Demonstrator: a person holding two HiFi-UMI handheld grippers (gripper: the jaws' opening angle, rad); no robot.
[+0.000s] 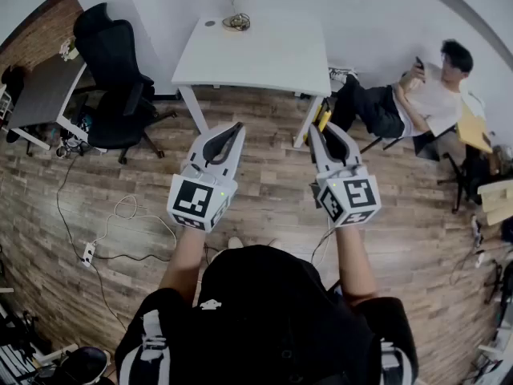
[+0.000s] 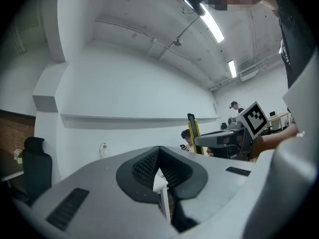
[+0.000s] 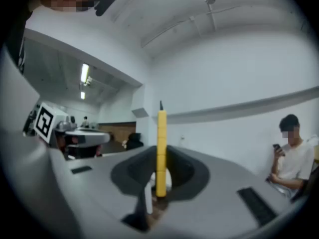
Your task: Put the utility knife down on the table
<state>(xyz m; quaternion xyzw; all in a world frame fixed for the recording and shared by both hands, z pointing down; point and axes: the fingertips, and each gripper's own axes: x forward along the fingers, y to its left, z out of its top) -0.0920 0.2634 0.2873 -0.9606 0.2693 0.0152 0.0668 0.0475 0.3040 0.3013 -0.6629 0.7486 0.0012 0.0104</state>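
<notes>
My right gripper [image 1: 322,130] is shut on a yellow utility knife [image 1: 323,119], held in the air above the floor, just short of the white table [image 1: 256,54]. In the right gripper view the knife [image 3: 161,148] stands upright between the jaws, its dark blade tip pointing up. My left gripper [image 1: 237,126] hangs beside it on the left, shut with nothing between its fingers [image 2: 149,163]. The left gripper view shows the knife [image 2: 192,127] sticking out of the right gripper [image 2: 222,141].
A small ornament [image 1: 236,14] stands at the table's far edge. A black office chair [image 1: 116,79] and a grey desk [image 1: 44,91] are at the left. A seated person [image 1: 421,95] is at the right. Cables [image 1: 120,215] lie on the wooden floor.
</notes>
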